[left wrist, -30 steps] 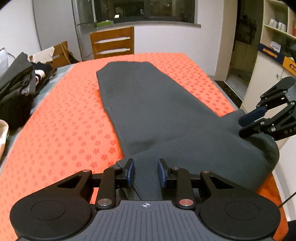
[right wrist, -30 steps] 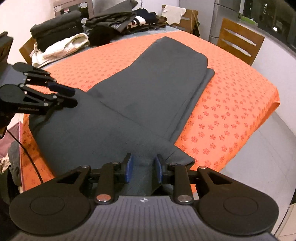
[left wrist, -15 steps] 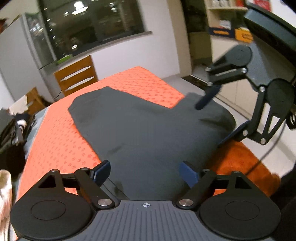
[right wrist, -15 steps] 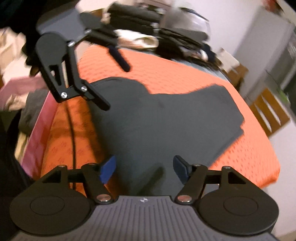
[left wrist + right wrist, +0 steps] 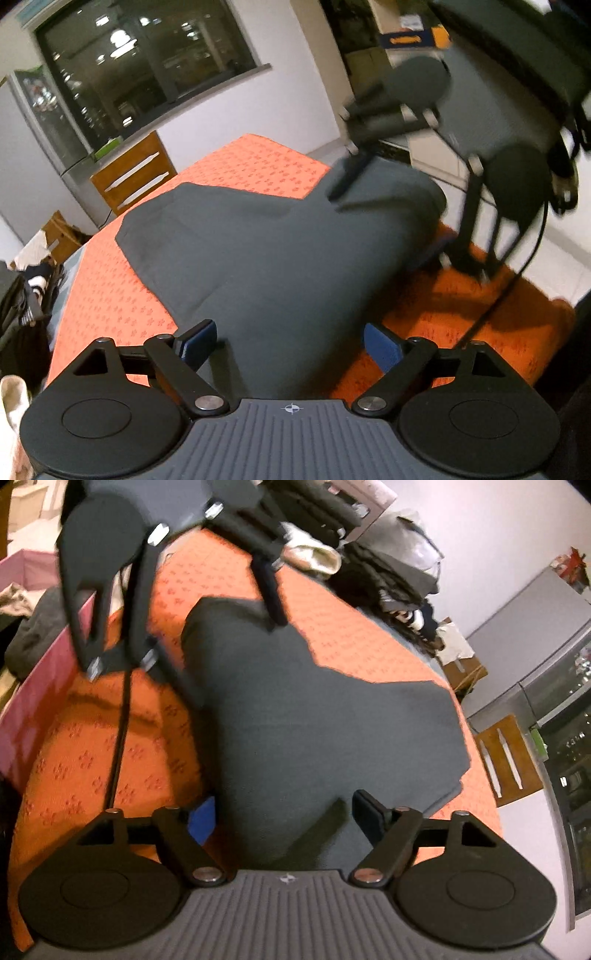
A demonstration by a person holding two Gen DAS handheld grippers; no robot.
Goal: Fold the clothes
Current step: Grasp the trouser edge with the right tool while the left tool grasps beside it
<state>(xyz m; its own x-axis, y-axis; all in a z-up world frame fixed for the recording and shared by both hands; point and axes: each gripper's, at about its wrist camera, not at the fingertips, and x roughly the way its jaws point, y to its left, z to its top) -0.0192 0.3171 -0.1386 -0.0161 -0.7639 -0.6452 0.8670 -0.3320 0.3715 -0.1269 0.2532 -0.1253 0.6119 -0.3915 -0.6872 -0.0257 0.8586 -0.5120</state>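
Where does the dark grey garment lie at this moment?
The dark grey garment lies spread on the orange tablecloth, in the middle of both wrist views, under the open left gripper and right gripper.

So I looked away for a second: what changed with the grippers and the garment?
Both let go: the left gripper and right gripper, shut on the dark grey garment's near edge a second ago, now stand open and lifted above it. The garment stays flat on the orange tablecloth.

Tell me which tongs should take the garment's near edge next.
Probably the left tongs: open, squarely over the dark garment. The right tongs, also open, straddle its edge, one pad over the orange cloth.
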